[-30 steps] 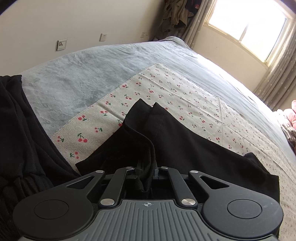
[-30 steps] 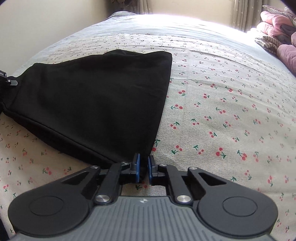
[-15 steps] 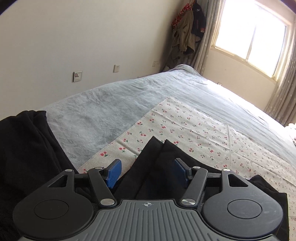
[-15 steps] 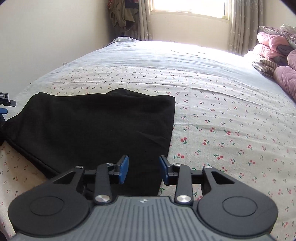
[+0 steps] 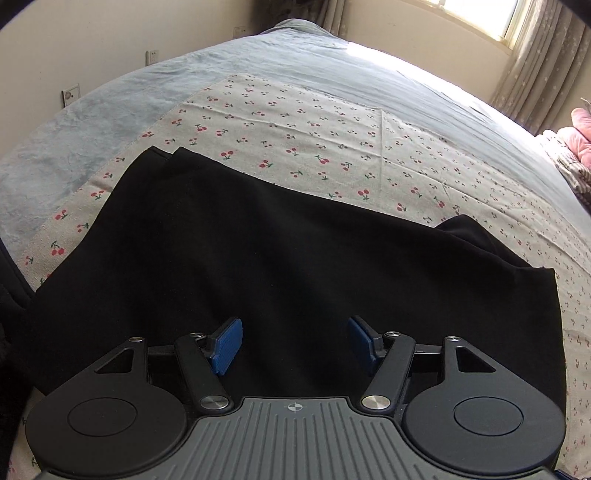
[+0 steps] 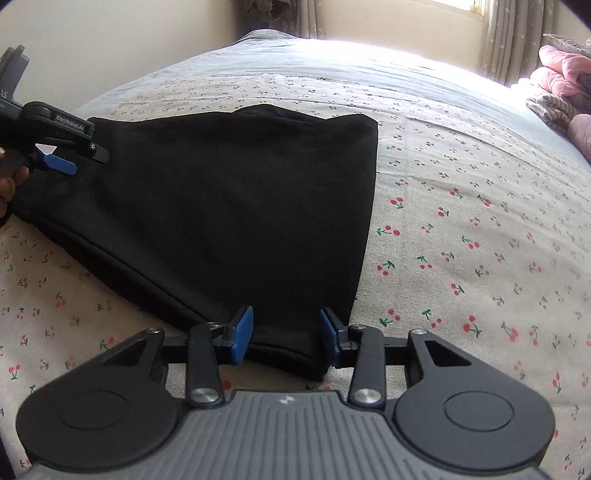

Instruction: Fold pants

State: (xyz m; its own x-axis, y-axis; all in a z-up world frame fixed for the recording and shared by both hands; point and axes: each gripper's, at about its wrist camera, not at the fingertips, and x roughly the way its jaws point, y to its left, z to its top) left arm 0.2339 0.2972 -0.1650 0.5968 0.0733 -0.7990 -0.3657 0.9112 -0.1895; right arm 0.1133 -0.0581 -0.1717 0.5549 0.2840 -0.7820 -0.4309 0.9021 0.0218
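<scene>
The black pants (image 5: pixel 266 266) lie folded flat on a cherry-print cloth (image 5: pixel 332 147) that covers the near part of a bed, with a blue-grey blanket (image 5: pixel 110 110) showing beyond it on the far left.

The left gripper (image 5: pixel 293 341) hangs over the pants with its jaws spread wide. Nothing sits between its blue pads (image 5: pixel 225 345); only the dark fabric shows under the gap. In this view the pants fill the near and middle ground, running from the near left edge out to a squared end on the right, while their far corner on the left shows two layered edges.

The right gripper (image 6: pixel 286 334) is also wide open and holds nothing. Its two pads (image 6: pixel 242 332) stand on either side of the near corner of the pants (image 6: pixel 229 206), where the hemmed near edge meets the straight right edge. Whether the pads touch the cloth cannot be told. From there the fabric stretches away to the far left, where the left gripper (image 6: pixel 66 162) appears over the far end of the pants.

A pile of pink bedding (image 6: pixel 565 77) lies at the far right of the bed, near the curtains (image 6: pixel 513 33).
</scene>
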